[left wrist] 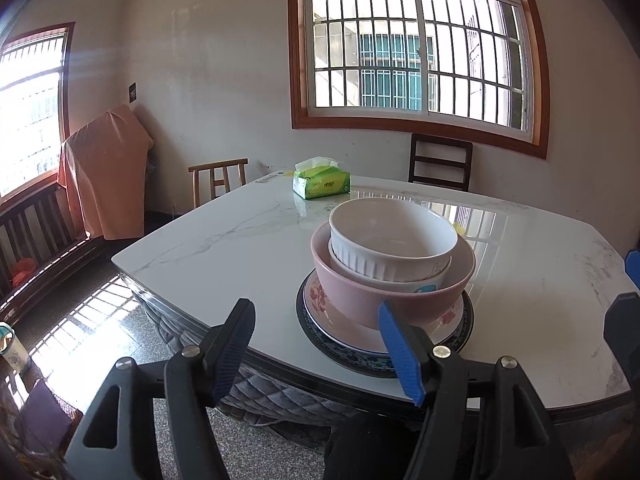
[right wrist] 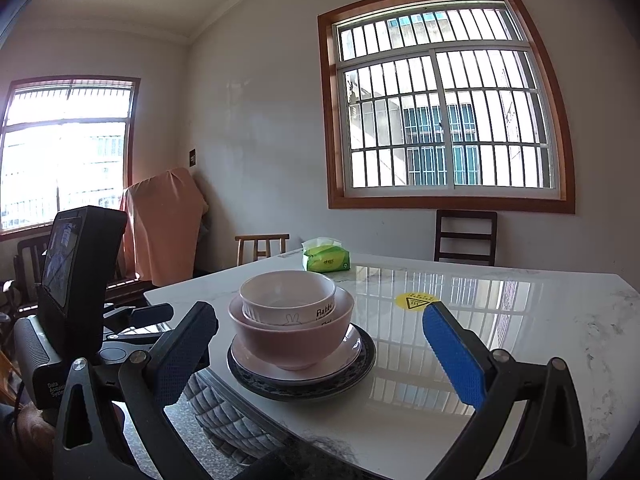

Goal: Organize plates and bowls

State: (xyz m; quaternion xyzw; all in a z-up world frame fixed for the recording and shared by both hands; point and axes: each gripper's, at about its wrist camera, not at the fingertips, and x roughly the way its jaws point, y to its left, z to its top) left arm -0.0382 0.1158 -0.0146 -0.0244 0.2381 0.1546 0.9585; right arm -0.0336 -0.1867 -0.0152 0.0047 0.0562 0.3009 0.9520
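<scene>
A stack stands near the front edge of the marble table [left wrist: 224, 248]: a dark blue-rimmed plate [left wrist: 340, 350] at the bottom, a pink floral plate [left wrist: 320, 304] on it, then a pink bowl [left wrist: 360, 300] holding white bowls, the top one ribbed [left wrist: 372, 252]. In the right wrist view the stack shows as blue plate [right wrist: 260, 380], pink bowl [right wrist: 292, 340] and white rabbit bowl [right wrist: 288, 300]. My left gripper [left wrist: 316, 348] is open and empty, just in front of the stack. My right gripper [right wrist: 320, 356] is open wide and empty, with the stack seen between its fingers.
A green tissue pack [left wrist: 320, 184] lies at the table's far side. A yellow sticker [right wrist: 416, 302] is on the tabletop. Wooden chairs [left wrist: 440, 164] [left wrist: 218, 178] stand behind the table. An orange-covered object [left wrist: 104, 176] stands by the left wall.
</scene>
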